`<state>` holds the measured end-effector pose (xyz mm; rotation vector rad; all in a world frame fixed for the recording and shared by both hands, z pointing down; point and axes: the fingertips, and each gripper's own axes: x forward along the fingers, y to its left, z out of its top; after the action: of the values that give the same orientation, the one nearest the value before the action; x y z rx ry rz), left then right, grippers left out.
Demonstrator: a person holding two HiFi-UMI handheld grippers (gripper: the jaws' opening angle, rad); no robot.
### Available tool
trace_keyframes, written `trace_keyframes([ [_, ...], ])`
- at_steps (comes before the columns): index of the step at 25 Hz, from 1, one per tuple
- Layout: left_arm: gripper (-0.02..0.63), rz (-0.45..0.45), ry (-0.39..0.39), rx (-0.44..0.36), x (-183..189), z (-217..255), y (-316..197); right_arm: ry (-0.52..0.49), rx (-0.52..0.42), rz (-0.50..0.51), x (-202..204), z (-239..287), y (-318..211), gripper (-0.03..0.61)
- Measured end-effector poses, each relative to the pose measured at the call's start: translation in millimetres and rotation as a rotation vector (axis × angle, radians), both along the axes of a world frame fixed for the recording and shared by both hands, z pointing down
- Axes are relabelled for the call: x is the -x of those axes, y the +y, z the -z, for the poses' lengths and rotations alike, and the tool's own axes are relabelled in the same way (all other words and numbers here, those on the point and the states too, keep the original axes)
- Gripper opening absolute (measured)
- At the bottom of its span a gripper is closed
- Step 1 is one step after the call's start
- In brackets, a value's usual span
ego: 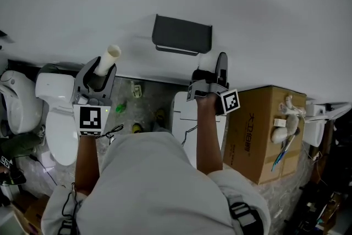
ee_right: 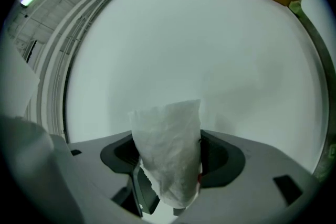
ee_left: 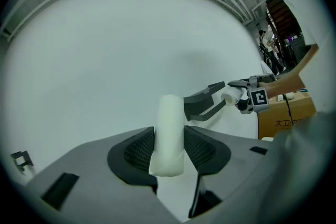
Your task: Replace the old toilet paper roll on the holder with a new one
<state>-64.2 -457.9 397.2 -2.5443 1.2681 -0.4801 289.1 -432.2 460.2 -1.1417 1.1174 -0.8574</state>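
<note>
A dark grey toilet paper holder (ego: 181, 34) hangs on the white wall, with no roll showing on it. My left gripper (ego: 102, 71) is below and to its left, shut on a smooth white tube (ego: 108, 58) that sticks up past the jaws. In the left gripper view the tube (ee_left: 169, 134) stands between the pads. My right gripper (ego: 214, 71) is just below the holder's right end, shut on a thin, crumpled toilet paper roll (ee_right: 170, 149). The left gripper view shows that roll (ee_left: 230, 96) beside the holder (ee_left: 205, 102).
A white toilet (ego: 58, 118) stands at the lower left, with a second one at the frame's edge. Another white fixture (ego: 184, 115) is under my right arm. A cardboard box (ego: 264, 129) with small items on top stands at the right.
</note>
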Motion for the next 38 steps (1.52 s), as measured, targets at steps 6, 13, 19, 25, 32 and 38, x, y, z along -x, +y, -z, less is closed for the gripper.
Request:
trace_keyframes([
  [6,0.198,0.039,-0.012,0.005,18.9,-2.3,1.4,-0.028,-0.002,0.048,23.4,-2.4,-17.3,0.325],
  [13,0.198,0.062,-0.026,0.010,35.1,-5.9,1.9,-0.026,0.017,0.118,59.0,-5.8,-32.8,0.325],
  [19,0.198,0.109,-0.021,0.019,57.4,-9.1,5.5,-0.059,0.013,0.164,85.4,-10.1,-43.2,0.325],
  [25,0.198,0.143,-0.017,0.028,77.0,-13.5,8.6,-0.031,0.011,0.224,114.7,-9.6,-55.6,0.328],
  [32,0.199,0.180,-0.029,0.039,100.9,-17.3,18.8,-0.038,0.007,0.288,144.4,-12.7,-65.4,0.307],
  [38,0.199,0.185,-0.030,0.043,107.7,-17.4,26.1,-0.044,0.001,0.294,147.7,-13.3,-63.8,0.302],
])
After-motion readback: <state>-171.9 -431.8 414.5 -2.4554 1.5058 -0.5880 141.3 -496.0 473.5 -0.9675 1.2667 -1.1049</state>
